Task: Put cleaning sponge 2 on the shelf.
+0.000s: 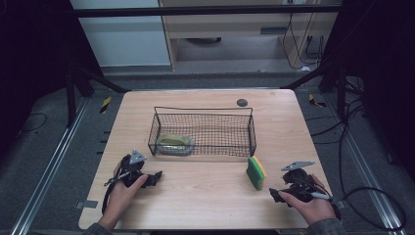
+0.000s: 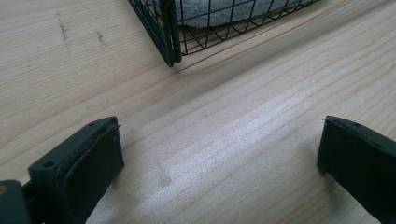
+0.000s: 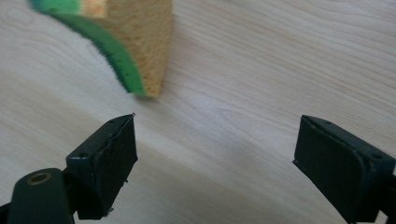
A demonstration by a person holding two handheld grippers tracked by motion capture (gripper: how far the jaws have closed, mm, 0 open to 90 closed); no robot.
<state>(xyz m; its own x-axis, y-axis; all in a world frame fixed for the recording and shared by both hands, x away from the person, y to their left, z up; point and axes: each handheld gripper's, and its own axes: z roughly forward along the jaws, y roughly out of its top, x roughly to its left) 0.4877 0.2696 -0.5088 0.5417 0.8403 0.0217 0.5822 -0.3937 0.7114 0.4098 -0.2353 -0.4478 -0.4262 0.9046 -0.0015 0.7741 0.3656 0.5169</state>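
At lower right of the high view, right gripper (image 1: 275,194) with jaws wide, holding nothing, near sponge (image 1: 256,172). Left gripper (image 1: 157,176) wide too, empty. Behind, wire basket (image 1: 203,111) with blurred greenish object (image 1: 174,143).

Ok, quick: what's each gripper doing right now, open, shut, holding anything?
Left gripper: open, holding nothing, bare wooden table between its jaws.
Right gripper: open, holding nothing; the green-and-yellow sponge lies ahead, untouched.

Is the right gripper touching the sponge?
Apart. The right gripper view shows bare table between the right gripper and the sponge.
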